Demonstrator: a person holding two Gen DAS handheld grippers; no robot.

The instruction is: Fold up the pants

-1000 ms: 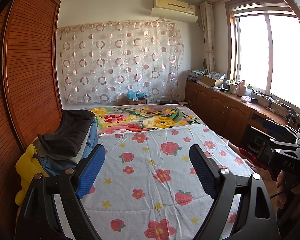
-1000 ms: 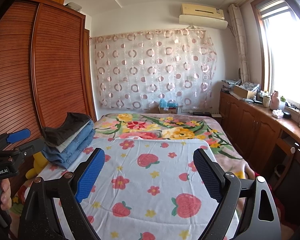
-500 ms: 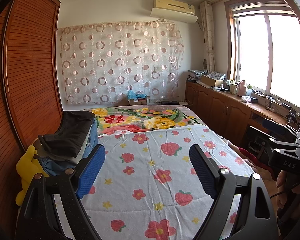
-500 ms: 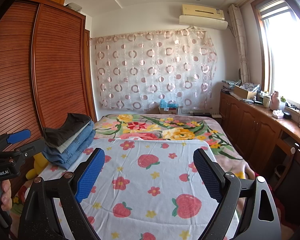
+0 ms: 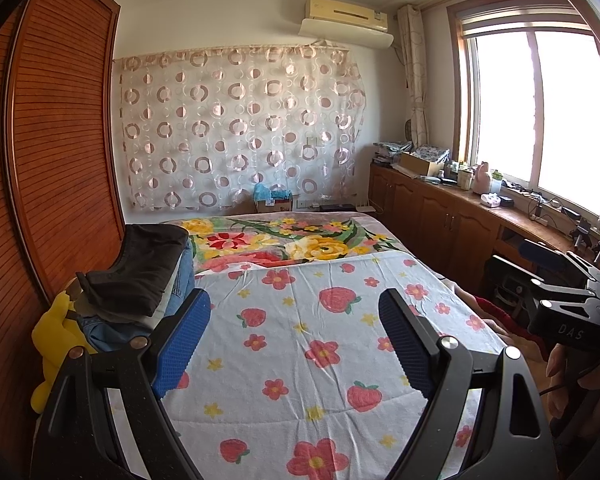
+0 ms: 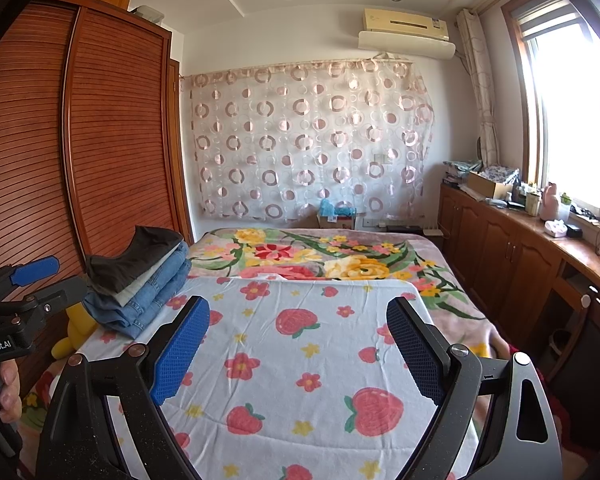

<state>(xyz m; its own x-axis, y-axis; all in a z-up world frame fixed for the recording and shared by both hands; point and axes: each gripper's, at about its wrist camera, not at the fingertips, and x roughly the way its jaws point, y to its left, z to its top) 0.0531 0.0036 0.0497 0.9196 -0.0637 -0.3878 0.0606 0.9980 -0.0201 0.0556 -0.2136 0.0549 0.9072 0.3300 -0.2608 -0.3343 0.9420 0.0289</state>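
Nothing has changed over the last second: in both wrist views the bed [image 5: 300,360], the clothes and both tools sit exactly where they did in the earlier pictures. The left gripper [image 5: 294,344] hangs above the strawberry sheet [image 5: 340,392] with its jaws spread wide and nothing between them. The right gripper [image 6: 298,350] does the same, its jaws released and empty.

The pants are in a folded stack of clothes [image 6: 140,280] at the left edge of the bed, next to the wardrobe [image 6: 80,140]: a dark pair [image 5: 140,272] on top, a pale layer under it, then blue jeans [image 6: 152,296] at the bottom. A yellow soft toy [image 5: 56,340] lies just beside the stack, between it and the wardrobe. The middle of the sheet is bare, with no garment laid out.

Since neither tool has moved and no loose pants show on the bed, I judge this to be a pause, either before the first pair is fetched or after the last one has gone onto the stack; the pictures cannot settle which.
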